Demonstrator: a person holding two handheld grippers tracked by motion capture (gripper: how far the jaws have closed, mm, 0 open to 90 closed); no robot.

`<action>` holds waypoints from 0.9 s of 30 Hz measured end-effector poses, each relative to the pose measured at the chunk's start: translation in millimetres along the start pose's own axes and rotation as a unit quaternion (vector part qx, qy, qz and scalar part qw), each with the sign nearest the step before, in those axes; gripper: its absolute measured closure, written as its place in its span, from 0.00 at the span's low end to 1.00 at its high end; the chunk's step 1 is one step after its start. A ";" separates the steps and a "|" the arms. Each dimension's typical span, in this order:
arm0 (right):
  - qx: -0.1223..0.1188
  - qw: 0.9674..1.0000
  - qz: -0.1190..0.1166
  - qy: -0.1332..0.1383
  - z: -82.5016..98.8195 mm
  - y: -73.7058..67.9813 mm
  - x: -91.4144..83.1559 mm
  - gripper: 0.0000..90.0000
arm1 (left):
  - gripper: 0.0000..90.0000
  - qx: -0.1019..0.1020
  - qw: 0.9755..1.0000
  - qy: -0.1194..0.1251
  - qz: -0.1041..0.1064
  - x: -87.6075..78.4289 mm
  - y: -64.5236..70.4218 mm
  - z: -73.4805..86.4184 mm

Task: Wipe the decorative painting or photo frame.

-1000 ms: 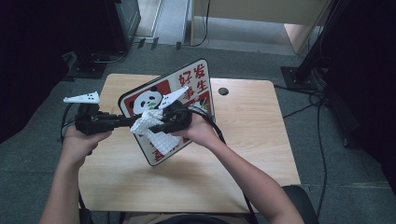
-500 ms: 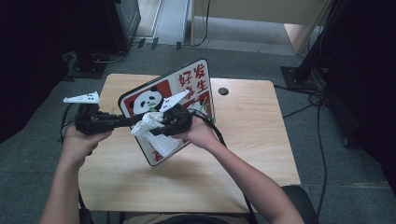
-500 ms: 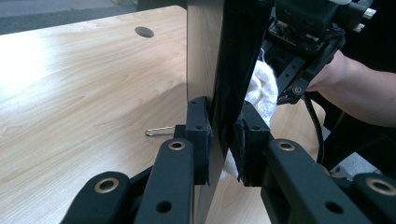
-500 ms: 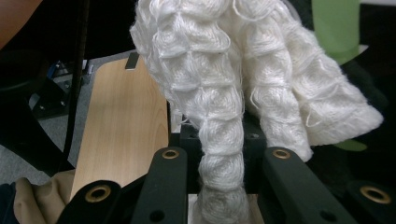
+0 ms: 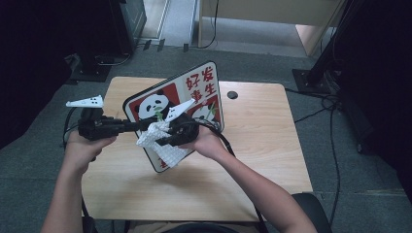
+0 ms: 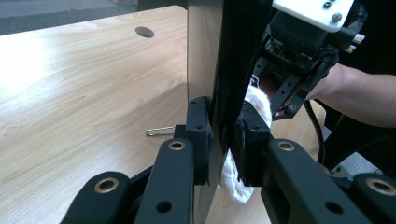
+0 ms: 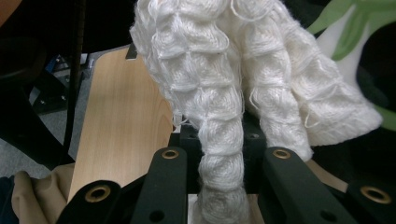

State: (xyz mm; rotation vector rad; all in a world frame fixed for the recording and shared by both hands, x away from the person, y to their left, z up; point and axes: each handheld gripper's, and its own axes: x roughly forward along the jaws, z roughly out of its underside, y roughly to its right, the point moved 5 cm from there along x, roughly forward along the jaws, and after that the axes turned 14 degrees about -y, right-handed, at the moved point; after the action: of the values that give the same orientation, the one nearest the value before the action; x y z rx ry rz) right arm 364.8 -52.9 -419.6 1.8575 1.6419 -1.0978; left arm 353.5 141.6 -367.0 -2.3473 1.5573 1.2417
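A board printed with pandas and red characters is held tilted above the wooden table. My left gripper comes in from the left and is shut on the board's edge, one pad on each face. My right gripper is shut on a white knitted cloth, which lies against the printed face. In the right gripper view the cloth hangs bunched between the jaws and hides most of the board. The cloth also peeks out behind the board in the left gripper view.
A round cable hole sits near the table's far edge. A small metal clip lies on the tabletop beside the board. Dark equipment and cables stand on the floor around the table, with a black cable along the right.
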 end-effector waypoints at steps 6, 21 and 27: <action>0.002 1.000 -0.002 -0.003 3.8 -0.3 4.3 0.86 | 0.87 0.000 1.000 0.001 0.000 0.1 -0.2 0.0; 0.010 1.000 -0.007 -0.008 15.0 -2.0 14.9 0.86 | 0.87 0.000 1.000 0.001 0.002 0.0 -0.3 0.7; 0.013 1.000 -0.006 -0.008 20.2 -2.8 19.8 0.86 | 0.87 0.000 1.000 0.002 0.002 0.0 -0.7 0.5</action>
State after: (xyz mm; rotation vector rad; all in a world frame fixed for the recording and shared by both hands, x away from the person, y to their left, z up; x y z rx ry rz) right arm 356.2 -55.2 -446.6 1.8529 1.6397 -1.1416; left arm 353.8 142.1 -367.5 -2.3489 1.5641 1.2400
